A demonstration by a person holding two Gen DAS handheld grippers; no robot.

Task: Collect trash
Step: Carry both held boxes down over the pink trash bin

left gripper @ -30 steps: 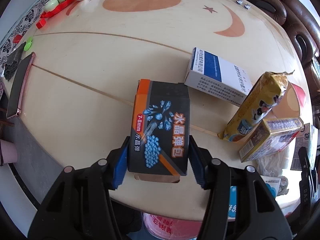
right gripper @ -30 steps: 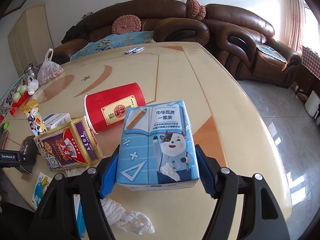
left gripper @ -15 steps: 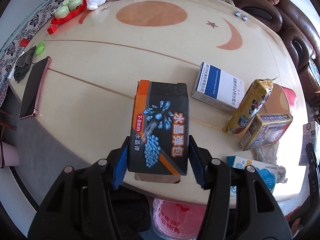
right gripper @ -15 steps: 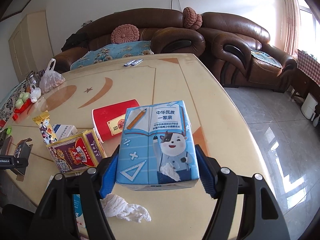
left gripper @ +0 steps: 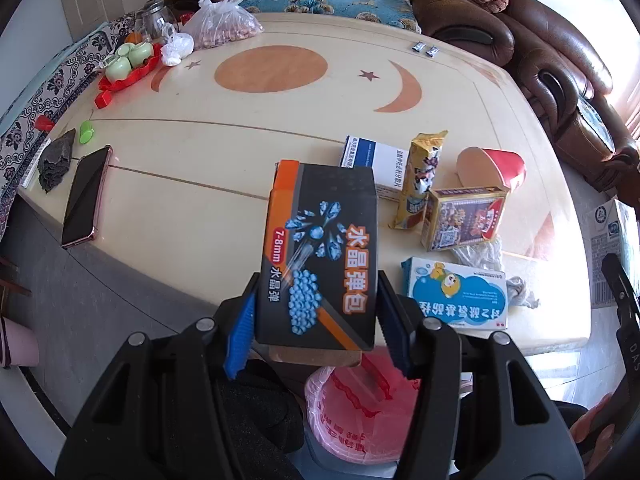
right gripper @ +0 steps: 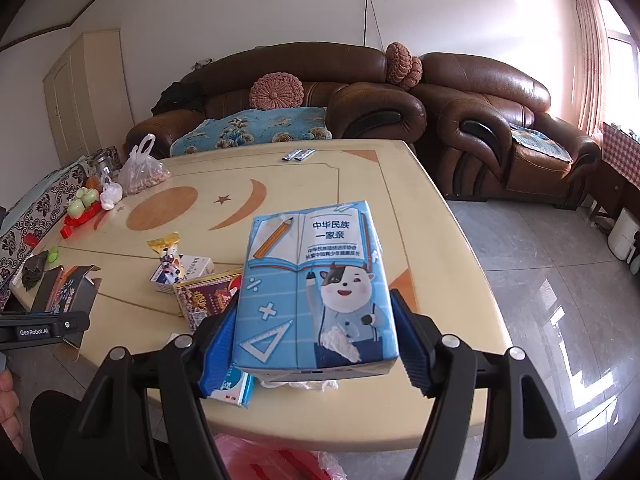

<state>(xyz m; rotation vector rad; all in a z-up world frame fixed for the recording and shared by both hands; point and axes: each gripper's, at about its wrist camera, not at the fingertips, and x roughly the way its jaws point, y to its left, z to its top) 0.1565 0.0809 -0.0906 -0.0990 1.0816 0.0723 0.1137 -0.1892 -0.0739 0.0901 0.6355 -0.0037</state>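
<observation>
My left gripper [left gripper: 316,320] is shut on a black and orange box [left gripper: 320,248] with blue beads printed on it, held above the table's near edge. My right gripper [right gripper: 312,344] is shut on a blue milk carton [right gripper: 316,284] with a cartoon cow. A pink trash bag [left gripper: 356,416] lies open on the floor below both grippers; it also shows in the right wrist view [right gripper: 276,460]. More trash lies on the table [left gripper: 200,152]: a blue-white medicine box [left gripper: 376,160], a yellow snack wrapper [left gripper: 420,184], a red paper cup [left gripper: 496,168], a gold box [left gripper: 464,220], a light blue box [left gripper: 460,292], crumpled tissue [left gripper: 516,292].
A phone [left gripper: 84,196] and a dark cloth [left gripper: 54,164] lie at the table's left edge. A red tray with green cups [left gripper: 128,64] and a plastic bag of nuts [left gripper: 224,24] stand at the far left. Brown sofas [right gripper: 480,116] stand behind the table.
Both grippers have lifted and pulled back from the table with their boxes. The table's near edge and the pink bag have come into view below.
</observation>
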